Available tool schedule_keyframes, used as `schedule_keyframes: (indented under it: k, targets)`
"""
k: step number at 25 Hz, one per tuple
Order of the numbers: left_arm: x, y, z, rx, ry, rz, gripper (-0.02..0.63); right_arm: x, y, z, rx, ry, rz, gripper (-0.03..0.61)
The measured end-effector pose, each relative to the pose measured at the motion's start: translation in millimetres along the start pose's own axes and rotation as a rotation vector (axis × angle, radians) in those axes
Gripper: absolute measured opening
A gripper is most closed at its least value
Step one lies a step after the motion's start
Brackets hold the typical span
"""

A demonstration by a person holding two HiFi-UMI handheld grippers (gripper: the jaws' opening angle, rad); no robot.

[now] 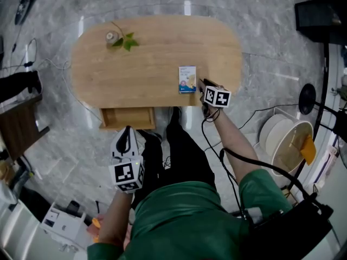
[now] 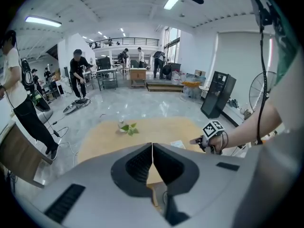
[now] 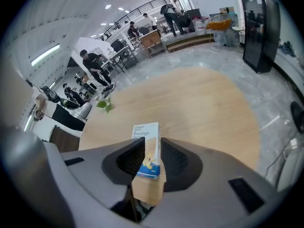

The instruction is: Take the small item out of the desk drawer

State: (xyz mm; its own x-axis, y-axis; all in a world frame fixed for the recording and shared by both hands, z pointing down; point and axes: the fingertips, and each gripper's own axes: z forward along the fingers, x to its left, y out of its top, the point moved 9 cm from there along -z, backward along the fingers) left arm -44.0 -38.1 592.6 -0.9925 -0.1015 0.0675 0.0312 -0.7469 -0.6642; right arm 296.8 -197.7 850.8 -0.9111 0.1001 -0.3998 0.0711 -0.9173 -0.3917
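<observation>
Floor [image 1: 260, 47]: was grey, glossy marble.
Desk [image 1: 157, 53]: was oval, pale wood.
Ceiling [image 2: 118, 4]: was white; strip lights [image 2: 42, 21] shone.
Far end: window [image 2: 172, 44] and railed balcony [image 2: 126, 42].
Cabinet [image 2: 218, 93]: black, stood right.
Worktables [image 2: 108, 75]: people [image 2: 78, 72] stood around them.

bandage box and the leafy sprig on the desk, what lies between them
Nothing: only bare wooden desktop runs between the bandage box and the leafy sprig. The head view shows it best; the right gripper view agrees.
</observation>
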Motion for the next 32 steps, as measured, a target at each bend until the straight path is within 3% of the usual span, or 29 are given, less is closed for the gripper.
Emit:
schedule_keyframes:
  k: [3,8,13,19,32]
  targets:
    - [0.3,17.8,-13.5,-0.063,-0.006,0.0,0.021,20.0,10.7,-43.0,-0.032,0.011,-0.053,0.074]
    - [6.0,50.4,-46.9,-0.181,-0.027,0.01,0.021,73.1,20.4,-131.5,-0.104,0.048,-0.175,0.044]
    - [22.9,100.3,-74.7,-0.318,-0.05,0.037,0.021,130.8,57.6,-212.5,-0.272,0.069,-0.181,0.04]
    - [51.1,124.4,-125.7,-0.441,-0.06,0.059,0.021,198.1,66.1,-309.7,-0.469,0.086,-0.22,0.04]
    - [90.6,199.2,-232.3,-0.754,-0.08,0.109,0.021,332.4,94.0,-466.2,-0.878,0.117,-0.418,0.041]
